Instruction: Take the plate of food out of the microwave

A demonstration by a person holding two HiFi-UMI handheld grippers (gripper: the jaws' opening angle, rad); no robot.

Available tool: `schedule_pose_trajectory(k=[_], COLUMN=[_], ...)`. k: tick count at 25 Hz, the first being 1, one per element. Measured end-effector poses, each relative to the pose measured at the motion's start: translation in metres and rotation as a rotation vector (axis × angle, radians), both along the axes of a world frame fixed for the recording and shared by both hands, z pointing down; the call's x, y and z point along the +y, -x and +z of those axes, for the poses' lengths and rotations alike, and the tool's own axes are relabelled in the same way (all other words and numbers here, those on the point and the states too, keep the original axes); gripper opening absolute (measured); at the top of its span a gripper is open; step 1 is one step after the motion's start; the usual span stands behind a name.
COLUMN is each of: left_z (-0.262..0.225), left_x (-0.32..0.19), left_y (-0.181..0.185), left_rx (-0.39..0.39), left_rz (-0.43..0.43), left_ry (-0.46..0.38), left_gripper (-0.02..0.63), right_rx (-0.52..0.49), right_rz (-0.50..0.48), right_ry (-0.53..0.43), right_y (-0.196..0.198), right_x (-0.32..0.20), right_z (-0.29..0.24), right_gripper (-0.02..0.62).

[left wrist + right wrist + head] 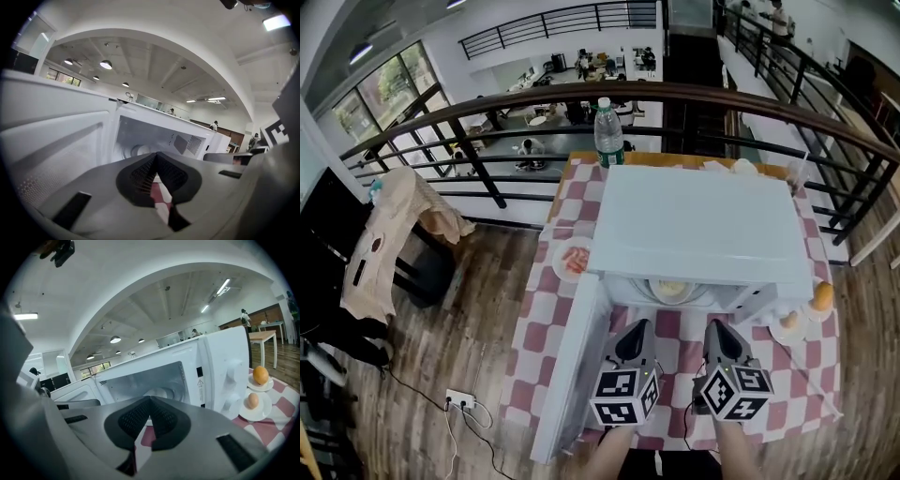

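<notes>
Head view looks down on the surface [534,347] under its red-and-white checked cloth, with the white microwave [694,225] standing on it. The microwave door [567,375] is swung open to the left. In front of the opening, the left gripper [639,325] and right gripper [715,325] hover side by side, each with its jaws closed together on nothing and pointing at the cavity. The plate of food [678,291] sits inside the microwave, near the front edge, apart from both grippers. A water bottle [608,131] stands behind the microwave. An orange fruit [822,297] and an egg [789,319] rest on small plates to its right.
</notes>
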State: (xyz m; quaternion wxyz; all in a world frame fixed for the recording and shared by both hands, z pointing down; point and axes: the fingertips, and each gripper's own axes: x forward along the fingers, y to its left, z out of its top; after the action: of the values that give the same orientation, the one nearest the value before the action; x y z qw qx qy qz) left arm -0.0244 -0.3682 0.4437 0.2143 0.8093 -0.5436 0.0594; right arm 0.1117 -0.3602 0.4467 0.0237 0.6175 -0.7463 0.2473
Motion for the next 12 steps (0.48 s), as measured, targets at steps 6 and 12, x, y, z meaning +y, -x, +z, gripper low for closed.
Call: schedule_pose_trajectory(k=[6, 12], left_z=[0.012, 0.030], left_x=[-0.019, -0.037], left_y=[-0.010, -0.015], left_rx=[-0.038, -0.063], left_rz=[0.005, -0.007], left_ry=[0.020, 0.058], left_gripper=[0.012, 0.008], right_rx=[0.016, 0.006], right_rz=[-0.077, -0.124], right_ry=[0.031, 0.077], right_y=[-0.002, -0.009], right_x=[-0.024, -0.046], right_z=[0.011, 0.028], right_gripper=[-0.009, 0.032])
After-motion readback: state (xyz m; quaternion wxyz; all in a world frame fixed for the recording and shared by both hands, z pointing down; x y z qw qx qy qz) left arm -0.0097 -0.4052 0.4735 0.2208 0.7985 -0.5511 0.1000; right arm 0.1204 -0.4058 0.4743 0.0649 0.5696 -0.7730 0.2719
